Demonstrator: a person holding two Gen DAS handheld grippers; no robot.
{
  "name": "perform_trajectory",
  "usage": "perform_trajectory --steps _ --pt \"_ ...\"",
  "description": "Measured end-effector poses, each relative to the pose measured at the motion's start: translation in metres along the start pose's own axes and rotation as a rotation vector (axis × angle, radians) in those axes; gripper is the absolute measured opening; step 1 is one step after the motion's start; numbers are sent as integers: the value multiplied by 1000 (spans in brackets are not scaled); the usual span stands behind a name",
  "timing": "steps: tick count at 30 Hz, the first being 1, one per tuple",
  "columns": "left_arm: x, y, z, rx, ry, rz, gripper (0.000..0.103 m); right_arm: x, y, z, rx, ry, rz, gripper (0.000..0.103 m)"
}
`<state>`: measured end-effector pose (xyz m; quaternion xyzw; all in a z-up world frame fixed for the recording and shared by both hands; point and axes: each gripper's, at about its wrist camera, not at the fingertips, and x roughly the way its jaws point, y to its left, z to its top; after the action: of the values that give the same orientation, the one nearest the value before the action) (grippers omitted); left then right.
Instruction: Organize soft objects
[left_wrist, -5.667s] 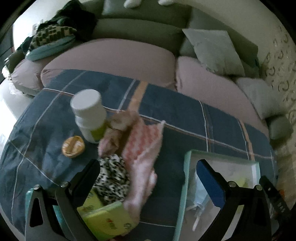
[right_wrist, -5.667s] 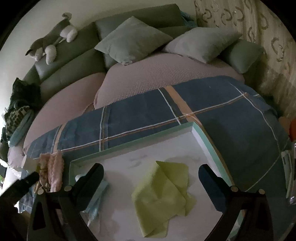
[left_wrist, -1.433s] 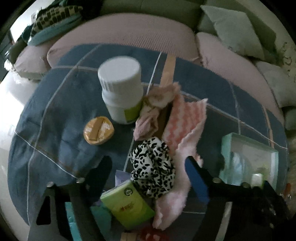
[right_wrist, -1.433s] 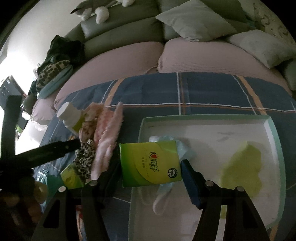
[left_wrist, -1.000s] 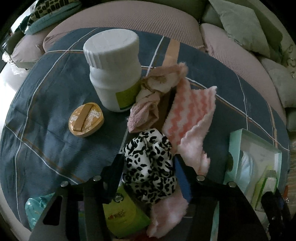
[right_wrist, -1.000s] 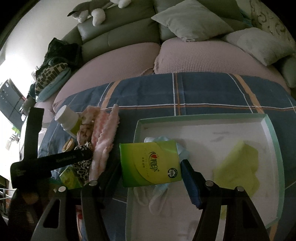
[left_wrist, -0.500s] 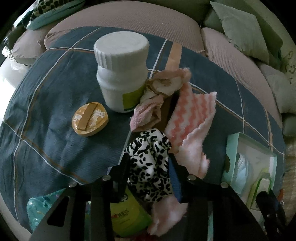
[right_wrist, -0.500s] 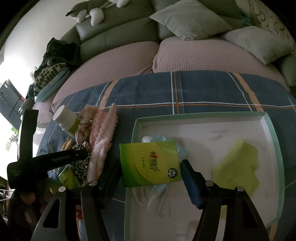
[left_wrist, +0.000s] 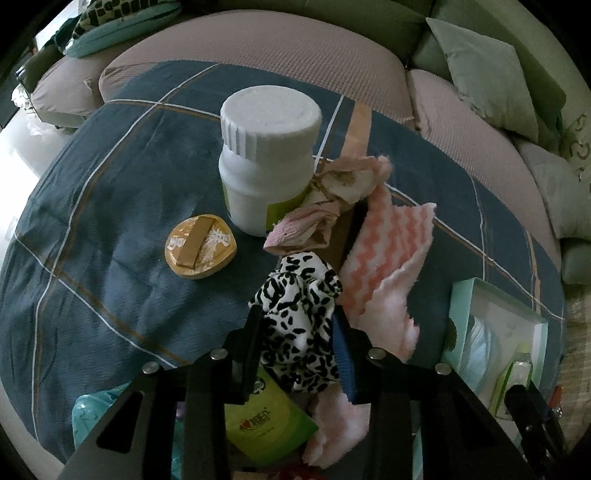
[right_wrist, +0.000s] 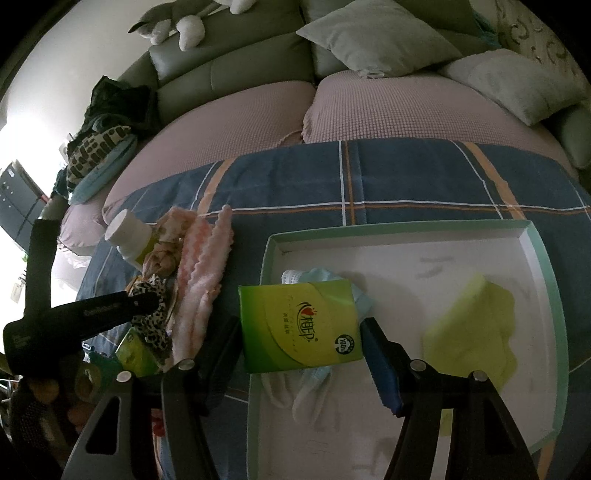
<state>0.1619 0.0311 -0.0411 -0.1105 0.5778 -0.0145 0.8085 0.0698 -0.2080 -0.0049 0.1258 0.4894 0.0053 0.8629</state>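
Note:
A black-and-white leopard-print scrunchie (left_wrist: 295, 291) is squeezed between the pads of my left gripper (left_wrist: 297, 321), whose jaws are still closing on it. It hangs just above a second green tissue pack (left_wrist: 266, 421). Beside it lie a pink zigzag cloth (left_wrist: 388, 266) and a crumpled pink cloth (left_wrist: 325, 210). My right gripper (right_wrist: 299, 328) is shut on a green tissue pack (right_wrist: 299, 321), held over the left edge of the mint-rimmed tray (right_wrist: 399, 228). The tray holds a blue face mask (right_wrist: 314, 384) and a yellow-green cloth (right_wrist: 476, 325).
A white bottle (left_wrist: 266, 162) and a round orange tin (left_wrist: 199, 247) stand on the blue plaid blanket (left_wrist: 110, 206). A teal object (left_wrist: 88, 410) lies at the near left. Behind are sofa cushions (right_wrist: 376, 33) and a plush toy (right_wrist: 177, 22).
My left jaws have narrowed onto the scrunchie and the gripper has risen a little with it. The right gripper and its tissue pack have not moved.

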Motion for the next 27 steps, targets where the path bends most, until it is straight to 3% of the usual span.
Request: perform_trajectory --steps 13,27 --pt "-55 2 -2 -1 -124 -24 36 -2 -3 2 8 -10 2 67" --pt "-115 -29 -8 71 -280 -84 36 -18 -10 7 26 -54 -2 67"
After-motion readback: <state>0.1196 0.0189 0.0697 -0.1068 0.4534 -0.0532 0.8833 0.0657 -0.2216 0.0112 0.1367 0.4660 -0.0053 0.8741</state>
